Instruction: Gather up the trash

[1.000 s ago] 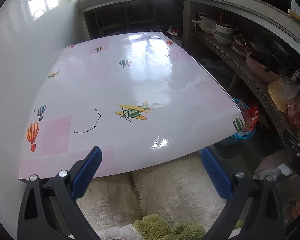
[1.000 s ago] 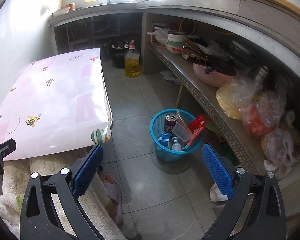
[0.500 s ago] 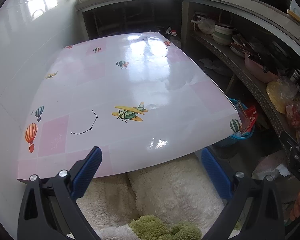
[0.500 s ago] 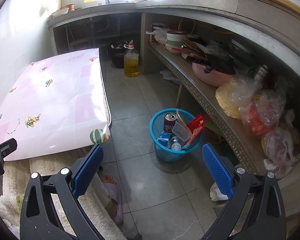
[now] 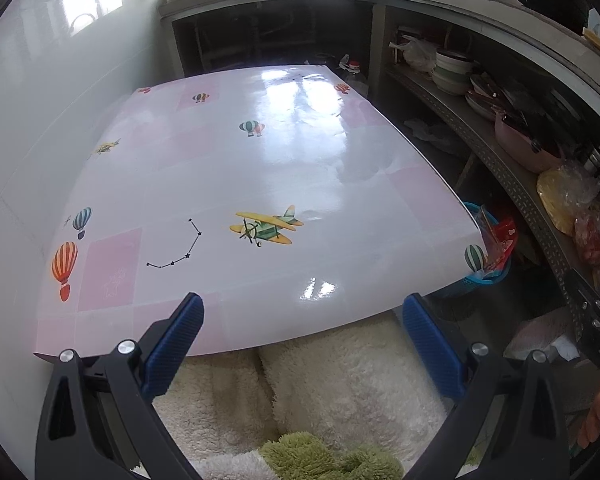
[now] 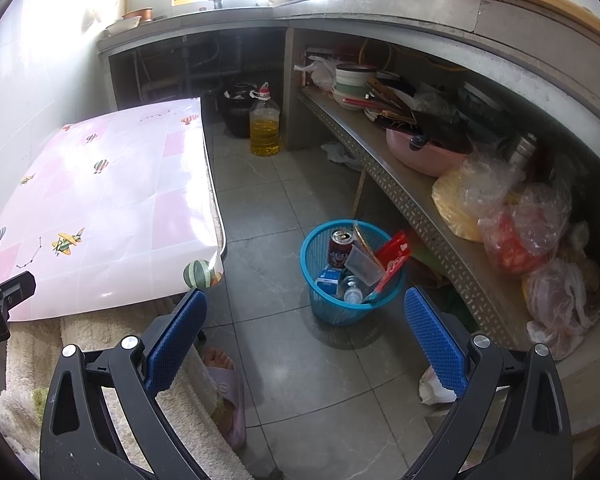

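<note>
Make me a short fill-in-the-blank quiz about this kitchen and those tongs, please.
1. The basket on the floor is coloured ____.
2. Both the left tongs and the right tongs are ____, holding nothing.
3. The red can stands inside the ____.
4. The yellow aeroplane is printed on the ____.

Missing words: blue; open; basket; tablecloth

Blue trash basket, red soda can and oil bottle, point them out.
blue trash basket [image 6: 332, 308]: right wrist view, front mesh wall.
red soda can [image 6: 340, 250]: right wrist view, its side.
oil bottle [image 6: 265, 134]: right wrist view, oil-filled body.
</note>
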Available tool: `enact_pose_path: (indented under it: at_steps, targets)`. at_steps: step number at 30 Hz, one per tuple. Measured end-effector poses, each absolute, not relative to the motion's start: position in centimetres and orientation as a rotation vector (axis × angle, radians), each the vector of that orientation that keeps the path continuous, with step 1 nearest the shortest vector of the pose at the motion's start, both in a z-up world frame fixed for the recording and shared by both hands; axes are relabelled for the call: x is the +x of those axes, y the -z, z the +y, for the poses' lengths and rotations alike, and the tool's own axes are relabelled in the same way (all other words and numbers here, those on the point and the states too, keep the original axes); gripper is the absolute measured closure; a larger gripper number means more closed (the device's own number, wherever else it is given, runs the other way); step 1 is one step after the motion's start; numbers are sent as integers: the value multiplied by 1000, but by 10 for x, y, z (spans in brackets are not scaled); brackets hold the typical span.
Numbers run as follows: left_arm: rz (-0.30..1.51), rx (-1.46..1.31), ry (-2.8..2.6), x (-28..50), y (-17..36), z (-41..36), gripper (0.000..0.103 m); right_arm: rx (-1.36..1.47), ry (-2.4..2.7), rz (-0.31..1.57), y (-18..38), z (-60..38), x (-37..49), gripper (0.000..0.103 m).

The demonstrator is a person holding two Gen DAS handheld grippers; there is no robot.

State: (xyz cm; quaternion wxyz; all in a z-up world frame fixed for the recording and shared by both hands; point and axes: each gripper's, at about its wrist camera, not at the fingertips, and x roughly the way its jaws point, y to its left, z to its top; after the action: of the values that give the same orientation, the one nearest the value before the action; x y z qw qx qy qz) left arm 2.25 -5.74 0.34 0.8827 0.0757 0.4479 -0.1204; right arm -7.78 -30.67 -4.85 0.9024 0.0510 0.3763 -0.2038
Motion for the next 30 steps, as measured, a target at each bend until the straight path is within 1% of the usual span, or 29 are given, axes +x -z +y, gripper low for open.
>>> enact_pose_path:
  at_steps: [30]
  targets:
    - [935,148,252,24,-6,-63,6,84,406,773,44,-311,-74,8]
